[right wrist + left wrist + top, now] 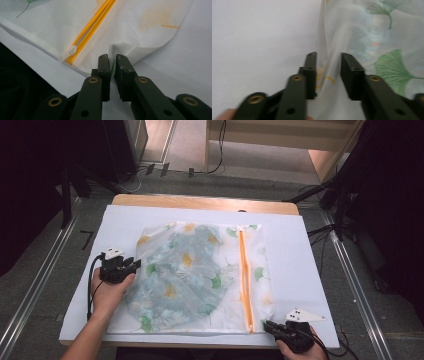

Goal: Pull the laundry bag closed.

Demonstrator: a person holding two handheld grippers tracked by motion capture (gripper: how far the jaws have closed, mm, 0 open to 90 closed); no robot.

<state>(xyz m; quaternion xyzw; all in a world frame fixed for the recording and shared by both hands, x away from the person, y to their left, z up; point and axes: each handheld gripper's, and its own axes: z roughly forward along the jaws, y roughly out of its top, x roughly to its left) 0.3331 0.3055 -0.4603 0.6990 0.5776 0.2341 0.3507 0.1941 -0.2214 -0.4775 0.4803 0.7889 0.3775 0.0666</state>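
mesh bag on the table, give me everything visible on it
The mesh bag is a flat, see-through white net pouch printed with green and orange ginkgo leaves, holding bluish patterned cloth. An orange zipper runs along its right side, its white pull at the near end. It lies on the white sheet. The right gripper pinches its near right corner; the left gripper, open, straddles its left edge.
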